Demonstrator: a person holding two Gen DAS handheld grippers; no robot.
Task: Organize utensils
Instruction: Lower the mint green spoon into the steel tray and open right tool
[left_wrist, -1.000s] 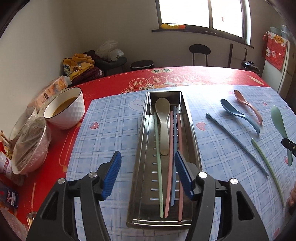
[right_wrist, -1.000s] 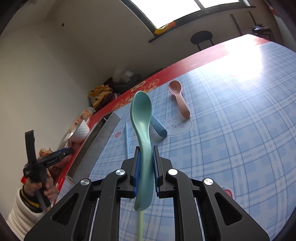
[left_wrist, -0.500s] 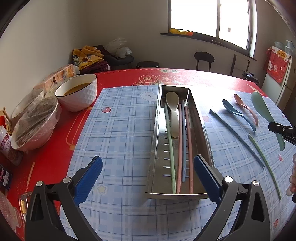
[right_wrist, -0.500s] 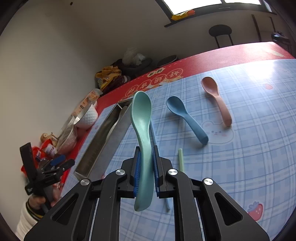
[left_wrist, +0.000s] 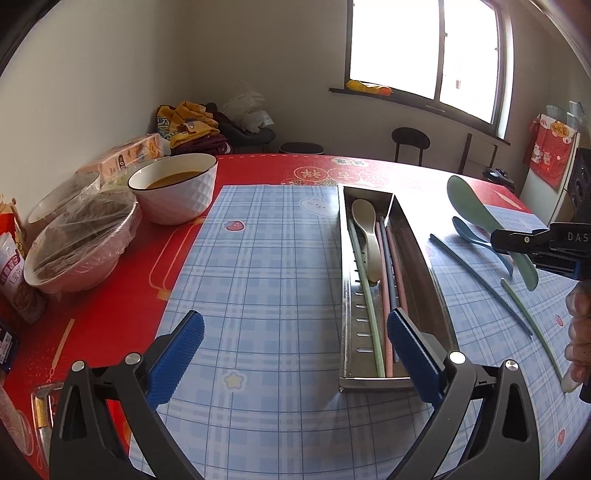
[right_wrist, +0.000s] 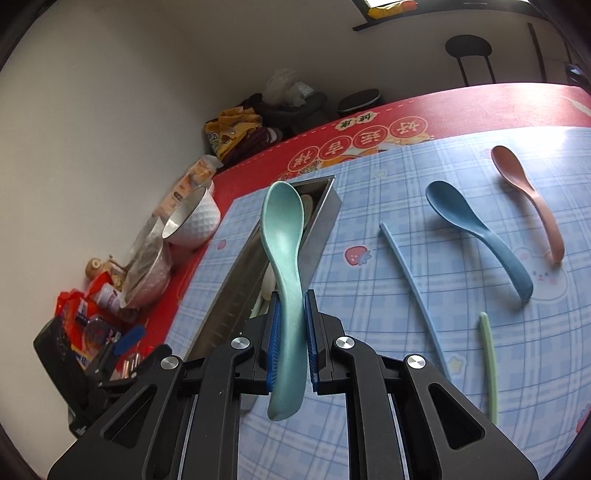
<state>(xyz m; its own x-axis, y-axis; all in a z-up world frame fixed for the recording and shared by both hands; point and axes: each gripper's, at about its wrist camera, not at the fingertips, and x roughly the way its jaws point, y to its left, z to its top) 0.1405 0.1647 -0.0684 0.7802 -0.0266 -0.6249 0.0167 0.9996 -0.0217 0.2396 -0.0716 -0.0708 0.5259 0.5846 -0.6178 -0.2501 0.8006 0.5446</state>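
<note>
My right gripper (right_wrist: 291, 314) is shut on a green spoon (right_wrist: 282, 236) and holds it above the right side of the steel utensil tray (right_wrist: 317, 243). In the left wrist view that gripper (left_wrist: 517, 243) and the green spoon (left_wrist: 476, 214) hang right of the tray (left_wrist: 417, 251). The tray holds a beige spoon (left_wrist: 365, 229) and several chopsticks. My left gripper (left_wrist: 291, 354) is open and empty, over the mat left of the tray's near end. A blue spoon (right_wrist: 476, 225), a pink spoon (right_wrist: 528, 192), a blue chopstick (right_wrist: 410, 273) and a green chopstick (right_wrist: 489, 354) lie on the mat.
A white bowl of brown liquid (left_wrist: 177, 184) and cling-wrapped bowls (left_wrist: 81, 240) stand at the table's left. Packets and a carton crowd the left edge. A stool (left_wrist: 410, 142) stands beyond the table.
My right gripper has carried the green spoon left, toward and over the tray. My left gripper opened wide and has drawn left, off the tray.
</note>
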